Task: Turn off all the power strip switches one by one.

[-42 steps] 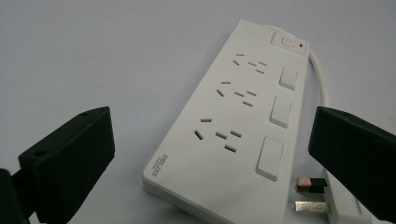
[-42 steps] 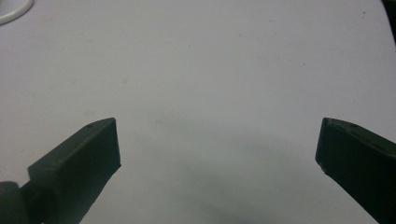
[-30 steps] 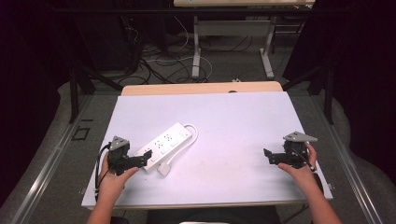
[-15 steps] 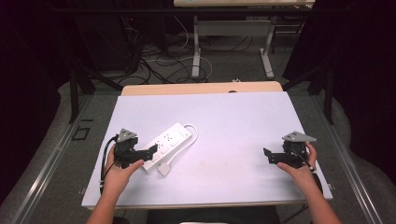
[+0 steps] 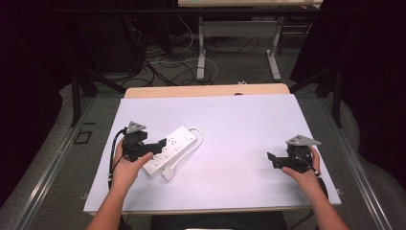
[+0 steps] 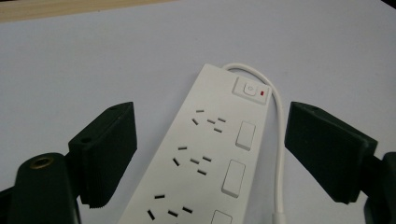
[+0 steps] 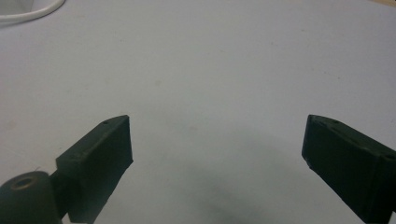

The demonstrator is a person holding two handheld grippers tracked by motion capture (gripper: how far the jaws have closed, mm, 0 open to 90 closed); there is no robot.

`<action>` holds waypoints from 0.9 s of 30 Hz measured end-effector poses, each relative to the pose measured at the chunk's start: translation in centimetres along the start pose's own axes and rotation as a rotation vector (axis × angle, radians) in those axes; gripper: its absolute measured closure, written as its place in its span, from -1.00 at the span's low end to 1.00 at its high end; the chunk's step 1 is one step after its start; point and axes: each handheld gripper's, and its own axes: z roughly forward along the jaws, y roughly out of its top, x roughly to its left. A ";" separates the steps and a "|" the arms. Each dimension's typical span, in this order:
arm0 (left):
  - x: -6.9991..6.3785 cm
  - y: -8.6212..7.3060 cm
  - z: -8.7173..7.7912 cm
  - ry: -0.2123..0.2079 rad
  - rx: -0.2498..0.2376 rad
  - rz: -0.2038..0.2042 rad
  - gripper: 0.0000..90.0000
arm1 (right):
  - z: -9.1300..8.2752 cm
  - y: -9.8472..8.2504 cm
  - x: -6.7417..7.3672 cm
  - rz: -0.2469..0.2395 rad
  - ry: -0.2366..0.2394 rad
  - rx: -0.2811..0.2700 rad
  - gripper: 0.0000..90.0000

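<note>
The left gripper (image 6: 210,154) hangs spread wide over the white power strip (image 6: 205,154), which lies between its jaws, likely lined up for a grasp. The right gripper (image 7: 215,163), equally spread, waits over bare table (image 7: 210,70).

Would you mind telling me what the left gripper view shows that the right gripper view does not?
Left gripper view: the white power strip lies between the open left claw, with its sockets and a switch beside a red light. Right gripper view: the open right claw hangs over bare white table. Both share the table surface and part of the strip's white cable.
</note>
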 end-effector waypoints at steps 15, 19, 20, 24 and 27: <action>-0.7 3.3 0.9 -0.026 -0.029 0.013 -0.55 | 0.2 0.0 0.2 0.001 0.011 -0.004 -0.74; -0.8 4.1 1.0 -0.027 -0.023 0.020 -0.54 | 0.2 0.0 0.4 0.023 0.011 -0.004 -0.77; -1.0 4.2 1.1 -0.022 -0.030 0.010 -0.53 | 0.2 0.0 0.4 0.022 0.018 -0.004 -0.78; -1.1 4.9 1.4 -0.015 -0.017 0.008 -0.52 | 0.3 0.0 0.5 0.027 0.029 0.003 -0.81; -1.1 5.2 1.9 -0.011 -0.011 0.003 -0.48 | 0.4 0.0 0.4 0.016 0.028 -0.001 -0.84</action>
